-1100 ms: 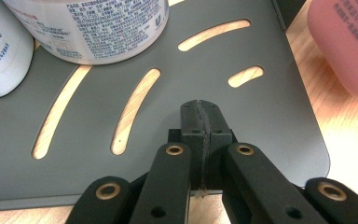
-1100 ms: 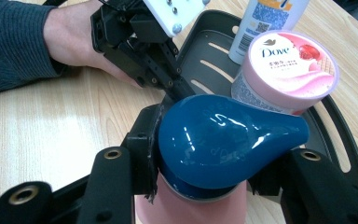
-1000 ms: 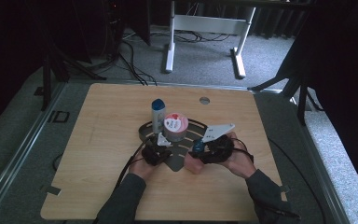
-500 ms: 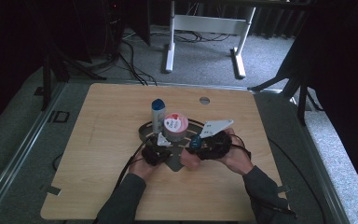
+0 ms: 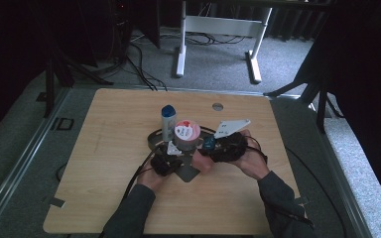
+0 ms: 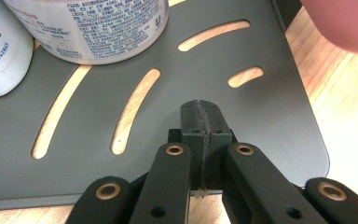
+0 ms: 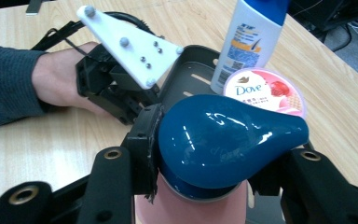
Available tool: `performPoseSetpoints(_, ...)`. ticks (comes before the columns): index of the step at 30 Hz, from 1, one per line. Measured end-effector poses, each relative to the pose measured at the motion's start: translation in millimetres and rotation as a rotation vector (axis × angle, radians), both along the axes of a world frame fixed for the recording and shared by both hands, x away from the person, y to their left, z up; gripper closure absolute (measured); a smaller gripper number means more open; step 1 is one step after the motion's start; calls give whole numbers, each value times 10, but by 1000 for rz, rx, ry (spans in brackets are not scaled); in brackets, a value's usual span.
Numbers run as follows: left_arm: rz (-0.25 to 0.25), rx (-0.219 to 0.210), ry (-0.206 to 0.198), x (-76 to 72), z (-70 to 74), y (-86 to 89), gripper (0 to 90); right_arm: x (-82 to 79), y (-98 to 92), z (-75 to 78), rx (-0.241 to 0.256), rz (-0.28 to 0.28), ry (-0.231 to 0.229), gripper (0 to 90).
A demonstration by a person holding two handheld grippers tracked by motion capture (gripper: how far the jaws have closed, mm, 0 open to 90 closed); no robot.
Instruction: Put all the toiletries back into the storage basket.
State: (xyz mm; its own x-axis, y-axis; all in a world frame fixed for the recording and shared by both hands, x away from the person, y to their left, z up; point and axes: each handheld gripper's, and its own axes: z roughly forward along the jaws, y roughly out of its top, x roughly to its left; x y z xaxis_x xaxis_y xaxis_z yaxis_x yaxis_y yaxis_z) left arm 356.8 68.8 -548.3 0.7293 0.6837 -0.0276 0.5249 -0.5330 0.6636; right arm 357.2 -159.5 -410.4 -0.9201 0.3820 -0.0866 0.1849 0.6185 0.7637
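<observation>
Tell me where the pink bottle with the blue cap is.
The pink bottle with the blue cap is clamped in the right gripper, just right of the Dove jar on the dark tray.

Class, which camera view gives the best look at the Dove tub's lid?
The right gripper view: the Dove tub shows its pink lid and logo beyond the blue-capped bottle in the right tongs. The high view shows the lid small; the left gripper view shows its printed side.

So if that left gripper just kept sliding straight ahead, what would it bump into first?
Probably the Dove jar. The left gripper, jaws shut, points across the slotted dark tray toward the jar's base, with the white bottle off to one side. Depth is hard to judge.
</observation>
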Motion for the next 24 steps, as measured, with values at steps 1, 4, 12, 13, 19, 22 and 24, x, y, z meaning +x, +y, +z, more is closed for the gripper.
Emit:
performPoseSetpoints(1,-1,0,0,0,0,1,900,13,-2,5,-2,-3,-3,531)
performPoseSetpoints(4,-2,1,-1,2,0,2,900,49,-17,16,-2,-16,-5,530)
performPoseSetpoints(12,-1,0,-1,1,0,2,900,141,-40,50,2,-37,0,530)
performPoseSetpoints(13,-1,0,-1,2,0,2,900,148,-41,53,2,-41,1,530)
performPoseSetpoints(19,0,-6,-1,0,-5,5,900,217,-36,56,-8,-55,0,530)
performPoseSetpoints(22,-1,-7,-2,0,-6,6,900,259,-44,58,-7,-65,3,530)
performPoseSetpoints(24,-1,-7,-2,0,-6,6,900,272,-48,60,-6,-68,3,530)
